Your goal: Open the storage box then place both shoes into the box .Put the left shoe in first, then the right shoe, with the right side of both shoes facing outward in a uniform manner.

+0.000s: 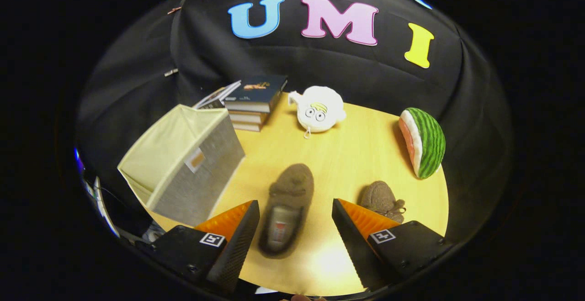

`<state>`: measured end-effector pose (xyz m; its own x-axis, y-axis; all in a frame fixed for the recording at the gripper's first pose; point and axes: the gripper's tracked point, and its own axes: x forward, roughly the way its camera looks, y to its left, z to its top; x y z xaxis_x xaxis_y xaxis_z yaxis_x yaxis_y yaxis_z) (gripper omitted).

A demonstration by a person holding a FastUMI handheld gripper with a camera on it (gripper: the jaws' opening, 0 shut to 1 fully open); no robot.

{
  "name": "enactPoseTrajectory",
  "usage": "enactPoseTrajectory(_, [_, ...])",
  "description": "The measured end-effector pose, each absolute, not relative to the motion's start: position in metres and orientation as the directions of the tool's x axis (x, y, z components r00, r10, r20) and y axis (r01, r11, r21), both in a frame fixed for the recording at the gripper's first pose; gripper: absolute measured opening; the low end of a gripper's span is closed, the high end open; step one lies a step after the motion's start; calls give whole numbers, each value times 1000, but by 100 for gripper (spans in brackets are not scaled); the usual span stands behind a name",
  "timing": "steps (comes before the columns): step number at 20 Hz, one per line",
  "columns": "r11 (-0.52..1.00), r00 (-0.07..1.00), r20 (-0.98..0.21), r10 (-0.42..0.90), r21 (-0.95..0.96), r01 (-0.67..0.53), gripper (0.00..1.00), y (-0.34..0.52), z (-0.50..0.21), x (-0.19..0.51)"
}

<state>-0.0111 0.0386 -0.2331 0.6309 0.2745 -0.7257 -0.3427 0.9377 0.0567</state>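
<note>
The box [183, 164] is seen standing on the table [365, 155], ahead of the fingers and off to the left, its pale lining exposed and its mouth turned up and away; it is judged to be already open, so that the loading step can be taken up. One shoe [288, 205] is laid between the fingers, its toe pointed away and its heel opening toward the camera, slightly blurred. Which foot it belongs to cannot be told with certainty, though from its place in the gap it is judged to be the one aimed at first. The other shoe [381, 200] is set just beyond the right finger, partly covered by it.

The gripper [295, 228] is held wide apart above the table, nothing being grasped; neither finger is seen touching the shoe. The spread is judged to be kept so that the shoe can be straddled across its width before closing.

Farther back, a stack of books [256, 102] is placed behind the box, a white plush toy [320, 109] beside it, and a watermelon-slice toy [425, 141] near the table's right rim. These are kept well apart from the shoes, so the working space is left free. The table is a round, light wooden surface with a bright glare near the fingers. It is enclosed by black cloth on all sides.
</note>
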Motion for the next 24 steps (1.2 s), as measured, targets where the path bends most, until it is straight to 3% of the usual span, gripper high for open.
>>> enactPoseTrajectory(7, [930, 534, -805, 259, 59, -363, 97, 22, -302, -10])
enactPoseTrajectory(15, [904, 507, -789, 346, 136, -405, 98, 46, -342, 17])
enactPoseTrajectory(17, [908, 471, -803, 364, 193, -373, 90, 54, -349, 16])
enactPoseTrajectory(20, [922, 451, -815, 365, 250, -295, 58, 58, -350, 21])
enactPoseTrajectory(24, [937, 410, -843, 349, 311, -159, 27, 61, -352, 22])
